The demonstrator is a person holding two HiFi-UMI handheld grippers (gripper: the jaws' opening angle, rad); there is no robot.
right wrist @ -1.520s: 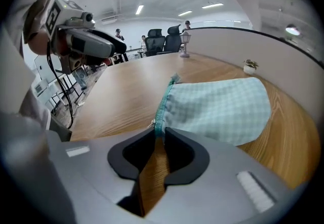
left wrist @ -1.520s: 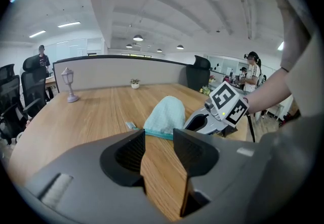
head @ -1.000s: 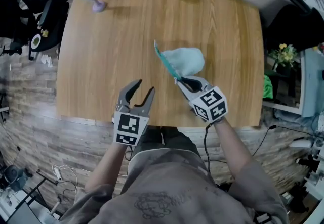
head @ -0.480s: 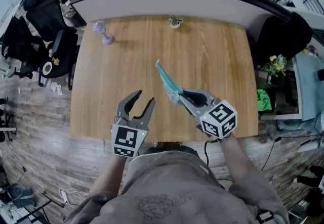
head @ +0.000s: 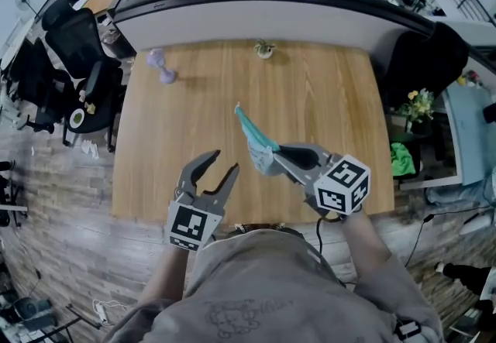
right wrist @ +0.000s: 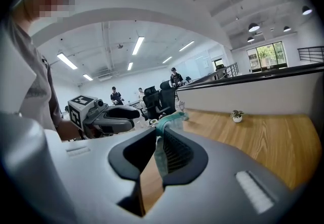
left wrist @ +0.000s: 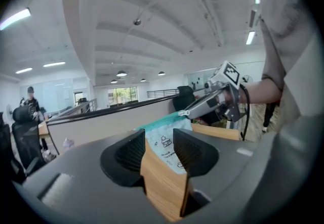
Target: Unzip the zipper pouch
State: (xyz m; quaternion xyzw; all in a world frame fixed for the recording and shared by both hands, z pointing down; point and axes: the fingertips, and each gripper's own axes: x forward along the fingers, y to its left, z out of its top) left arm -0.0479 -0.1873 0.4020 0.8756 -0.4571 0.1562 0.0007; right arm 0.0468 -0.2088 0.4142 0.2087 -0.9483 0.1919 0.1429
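The light teal zipper pouch (head: 253,138) hangs in the air above the wooden table (head: 333,94), seen edge-on with its darker teal zipper edge uppermost. My right gripper (head: 271,157) is shut on its near end; in the right gripper view the pouch (right wrist: 161,153) runs between the jaws against the right pad. My left gripper (head: 221,164) stands open to the left of the pouch, nothing between its fingers. In the left gripper view the pouch (left wrist: 166,143) shows beyond the open jaws, with the right gripper (left wrist: 212,102) on its zipper end.
A small purple object (head: 161,67) lies at the table's far left corner and a little potted plant (head: 264,49) at the far edge. Black office chairs (head: 85,78) stand left of the table, another dark chair (head: 422,63) to the right. A white counter (head: 263,20) runs behind.
The right gripper has lifted the pouch off the table and drawn it nearer, so it now hangs edge-on. The left gripper stays open at about the same place.
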